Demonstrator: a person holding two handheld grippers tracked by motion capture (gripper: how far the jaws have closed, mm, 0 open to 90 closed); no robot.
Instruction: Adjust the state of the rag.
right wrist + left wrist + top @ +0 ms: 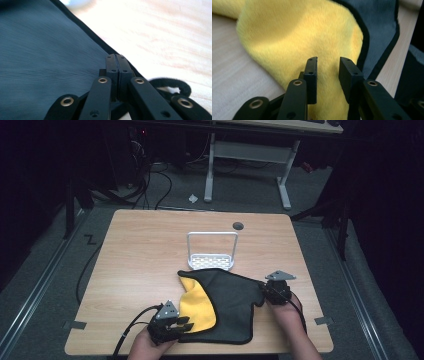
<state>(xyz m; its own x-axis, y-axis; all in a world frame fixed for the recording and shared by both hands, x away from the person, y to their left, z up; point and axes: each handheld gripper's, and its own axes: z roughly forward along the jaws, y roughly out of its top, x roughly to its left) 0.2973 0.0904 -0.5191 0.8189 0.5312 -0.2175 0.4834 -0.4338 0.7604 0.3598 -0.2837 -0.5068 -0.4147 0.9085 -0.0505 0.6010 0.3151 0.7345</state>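
Now the fold is under way: the cloth (220,302) lies at the near edge of the counter (145,250), dark side up with a yellow flap turned over. The right gripper (267,296) has its fingers shut tight at the cloth's black hem. The left gripper (185,326) hovers with fingers (311,75) parted over the yellow pile, gripping nothing. Next, it should probably pinch that flap. Whether the right fingers actually trap the hem is hard to see; the rack (212,262) is partly covered.
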